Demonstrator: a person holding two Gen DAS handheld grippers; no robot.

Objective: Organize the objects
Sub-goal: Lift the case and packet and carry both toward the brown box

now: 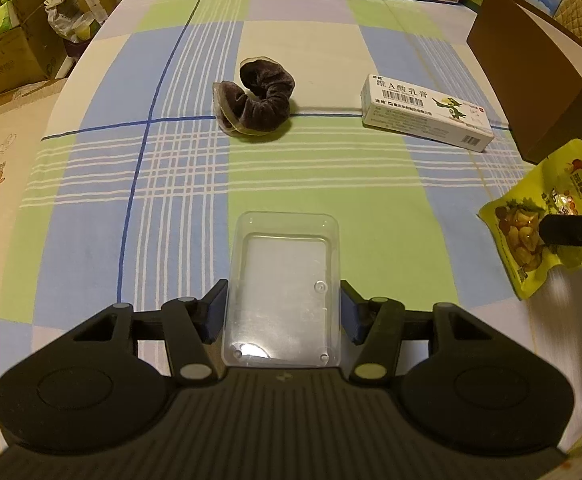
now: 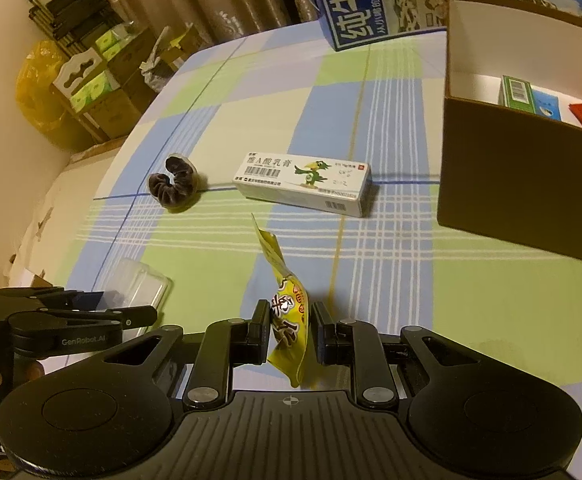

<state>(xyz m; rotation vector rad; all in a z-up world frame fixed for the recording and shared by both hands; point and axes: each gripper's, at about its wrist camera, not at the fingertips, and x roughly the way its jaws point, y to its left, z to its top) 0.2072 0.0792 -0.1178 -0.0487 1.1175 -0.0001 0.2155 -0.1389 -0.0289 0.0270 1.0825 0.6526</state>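
Crinkly yellow foil pouch (image 2: 287,320) pinched in right tool (image 2: 289,330); velvet scrunchie (image 2: 175,183) ruffled.

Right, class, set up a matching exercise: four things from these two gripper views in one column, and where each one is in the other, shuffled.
Things:
1. Clear tray
2. Yellow snack packet
3. Scrunchie
4. Green carton

Places:
A. Lying loose on the checked cloth
B. Between the right gripper's jaws
C. Inside the brown box
D. Between the left gripper's jaws

Pairs: 1-D, 2-B, 3-A, 4-C
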